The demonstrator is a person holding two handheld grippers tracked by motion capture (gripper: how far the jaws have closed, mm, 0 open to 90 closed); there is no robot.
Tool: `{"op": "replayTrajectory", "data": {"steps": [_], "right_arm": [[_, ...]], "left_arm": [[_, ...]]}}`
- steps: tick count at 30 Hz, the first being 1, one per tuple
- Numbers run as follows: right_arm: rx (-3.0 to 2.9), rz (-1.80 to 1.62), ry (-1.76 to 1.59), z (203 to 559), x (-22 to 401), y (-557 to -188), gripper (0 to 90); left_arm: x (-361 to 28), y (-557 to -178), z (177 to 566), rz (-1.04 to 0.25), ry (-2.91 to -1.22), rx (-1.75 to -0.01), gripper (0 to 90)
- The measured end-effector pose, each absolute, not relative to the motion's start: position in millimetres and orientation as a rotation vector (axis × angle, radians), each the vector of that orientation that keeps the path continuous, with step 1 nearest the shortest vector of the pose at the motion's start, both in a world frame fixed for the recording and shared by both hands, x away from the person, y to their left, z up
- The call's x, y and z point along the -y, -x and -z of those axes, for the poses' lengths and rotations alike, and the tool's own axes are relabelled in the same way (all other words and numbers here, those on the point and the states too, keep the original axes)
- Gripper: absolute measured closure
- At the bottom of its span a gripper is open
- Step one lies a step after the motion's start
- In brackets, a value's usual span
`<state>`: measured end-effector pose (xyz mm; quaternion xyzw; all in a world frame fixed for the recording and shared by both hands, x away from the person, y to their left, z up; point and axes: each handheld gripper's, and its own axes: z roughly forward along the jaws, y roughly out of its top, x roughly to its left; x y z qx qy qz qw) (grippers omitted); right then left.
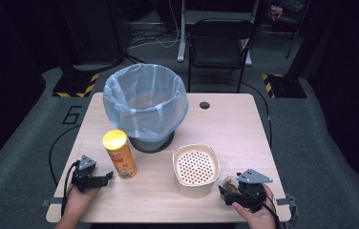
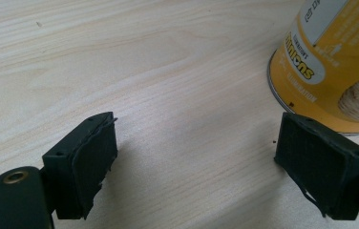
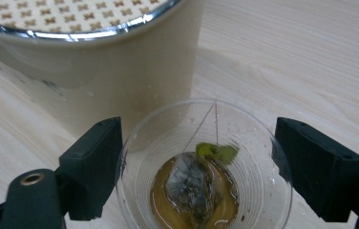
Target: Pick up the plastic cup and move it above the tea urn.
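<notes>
A person seated at a pale wooden table (image 1: 244, 124) holds a two-jaw gripper in each hand. The right gripper (image 3: 196, 157) stands with its jaws wide apart around a clear plastic cup (image 3: 206, 167) at the table's near right corner; the left pad sits just at the cup's rim, the right pad a little clear of it, and neither visibly presses on the wall. Inside the cup lie a used tea bag (image 3: 194, 186), its string running up to the rim and a green tag beside it, and a shallow pool of brown tea (image 3: 161, 195). Just behind the cup — close by, whether touching cannot be told — stands a cream, rounded-square container (image 1: 195, 169) with a shiny rim and a perforated insert across its top.

The left gripper (image 2: 194, 157) rests near the table's near left edge, its jaws spread wide over bare wood and gripping nothing. Next to its right pad stands an upright yellow snack can (image 1: 120, 153) with a yellow lid; from the left gripper view its base sits just beyond that pad, apart from it.

At the far middle of the table — behind the can and the container — a dark bin (image 1: 145, 107) lined with a pale blue plastic bag stands open, something brownish lying dimly at its bottom
</notes>
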<state>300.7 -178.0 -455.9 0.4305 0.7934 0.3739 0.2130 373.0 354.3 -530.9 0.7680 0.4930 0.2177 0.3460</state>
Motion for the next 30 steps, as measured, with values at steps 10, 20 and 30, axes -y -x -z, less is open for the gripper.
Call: {"op": "replayTrajectory", "data": {"steps": [10,20,30], "right_arm": [[-2.208,-1.008,-1.221,474,178,-300,19.3],[-2.219,-0.990,-1.195,476,177,-300,20.1],[-2.246,-0.979,-1.175,478,175,-301,24.8]], "left_arm": [[-354,-373,531,-0.566,-1.993,-1.280,13.7],[-354,-373,531,-0.566,-1.993,-1.279,13.7],[-354,-373,531,-0.566,-1.993,-1.279,13.7]]}}
